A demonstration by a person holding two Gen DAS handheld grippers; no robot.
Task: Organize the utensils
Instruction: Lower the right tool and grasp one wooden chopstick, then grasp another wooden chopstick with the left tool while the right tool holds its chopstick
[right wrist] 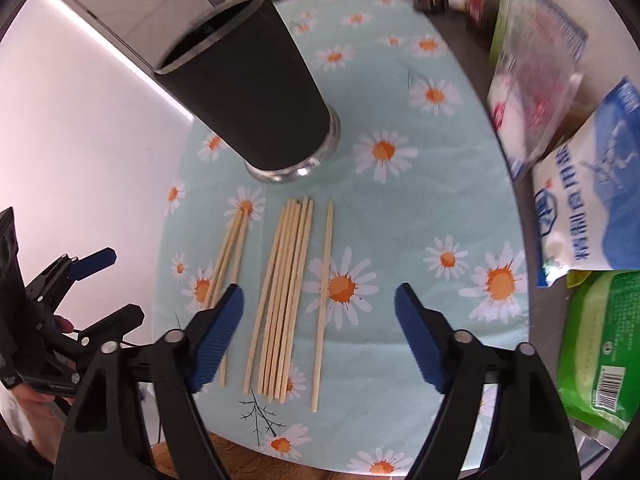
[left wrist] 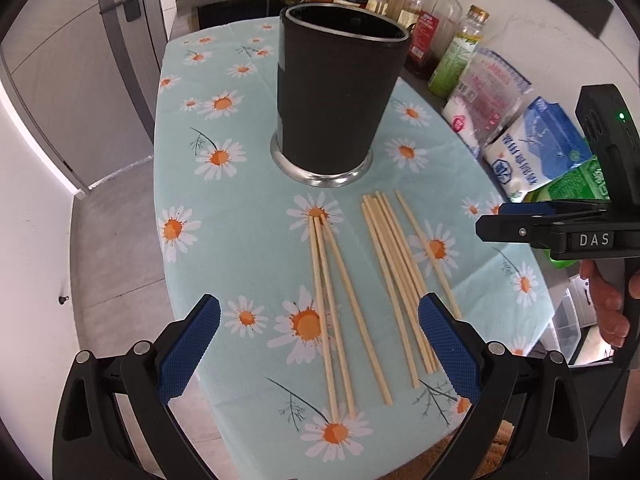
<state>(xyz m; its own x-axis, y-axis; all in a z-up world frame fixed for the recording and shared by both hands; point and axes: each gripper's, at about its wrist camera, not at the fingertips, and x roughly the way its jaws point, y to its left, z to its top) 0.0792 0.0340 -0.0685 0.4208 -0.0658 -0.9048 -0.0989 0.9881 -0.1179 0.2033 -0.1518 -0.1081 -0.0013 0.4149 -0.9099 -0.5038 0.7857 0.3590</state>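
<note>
A tall black utensil holder (left wrist: 336,92) (right wrist: 248,92) with a steel base stands upright on the daisy-print tablecloth (left wrist: 240,160). Bamboo chopsticks lie flat in front of it: three fanned ones (left wrist: 322,312) (right wrist: 232,244), a bundle of several (left wrist: 390,280) (right wrist: 286,280), and a single one (left wrist: 427,252) (right wrist: 322,300). My left gripper (left wrist: 320,320) hangs open above the three fanned sticks, touching nothing. My right gripper (right wrist: 320,300) is open above the bundle and the single stick, its pads clear of them. Each gripper also shows at the edge of the other's view: right (left wrist: 496,220), left (right wrist: 120,286).
Oil and sauce bottles (left wrist: 440,20) line the far right of the counter. Bags of salt and sugar (left wrist: 536,148) (right wrist: 592,192) and a green packet (right wrist: 600,344) crowd the right edge. The table's left side drops to a grey floor (left wrist: 108,240) by a door.
</note>
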